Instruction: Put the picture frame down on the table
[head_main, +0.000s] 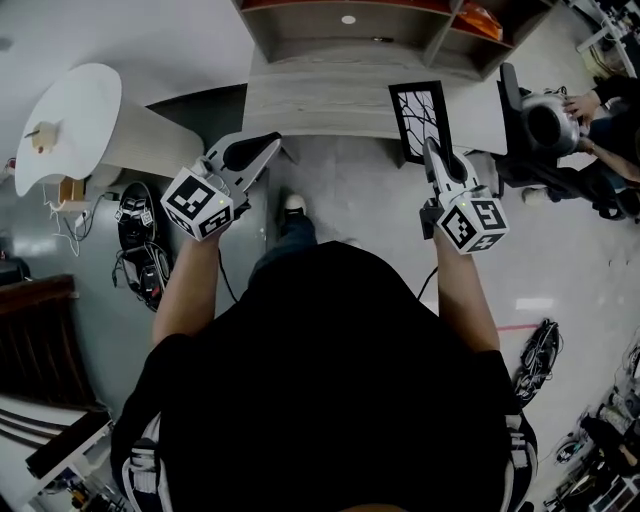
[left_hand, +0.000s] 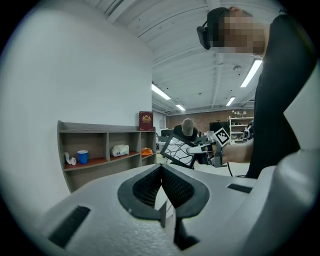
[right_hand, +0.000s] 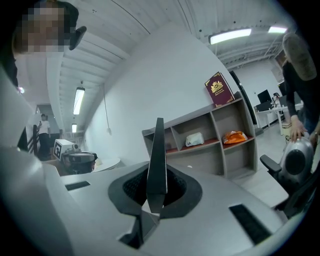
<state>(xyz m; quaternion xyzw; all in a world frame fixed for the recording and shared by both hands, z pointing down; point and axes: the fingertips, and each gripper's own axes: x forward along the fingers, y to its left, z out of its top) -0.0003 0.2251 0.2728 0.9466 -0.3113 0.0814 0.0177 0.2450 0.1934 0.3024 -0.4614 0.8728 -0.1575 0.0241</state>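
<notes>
**Holding the picture frame over the right end of the table**

Furthest left, a round white table (head_main: 70, 120) stands well apart from the work and takes no part in it. Next comes the left gripper (head_main: 270, 146), its fingers clenched together on nothing and its tip just short of the wood-grain table (head_main: 320, 100). It looks parked there so the near edge stays free for the other hand. The tabletop ahead of it is bare from its left corner across to the frame, so there is plenty of room to lay something flat. Behind that surface the shelf unit (head_main: 340, 30) rises, which limits how far anything can be pushed away from the person.

Further right, the picture frame (head_main: 418, 118), black-edged with a branching black-and-white pattern, is tilted over the table's right portion. Its lower end reaches past the front edge toward the floor. The right gripper (head_main: 432, 152) grasps it by that lower end, its fingers clamped on the thin edge. Held there, the frame can probably be tipped forward onto its back. Whether the frame already touches the tabletop is hard to judge from above.

Beyond it, a dark chair (head_main: 512, 95) crowds the table's right end, so the open room lies to the left.
</notes>
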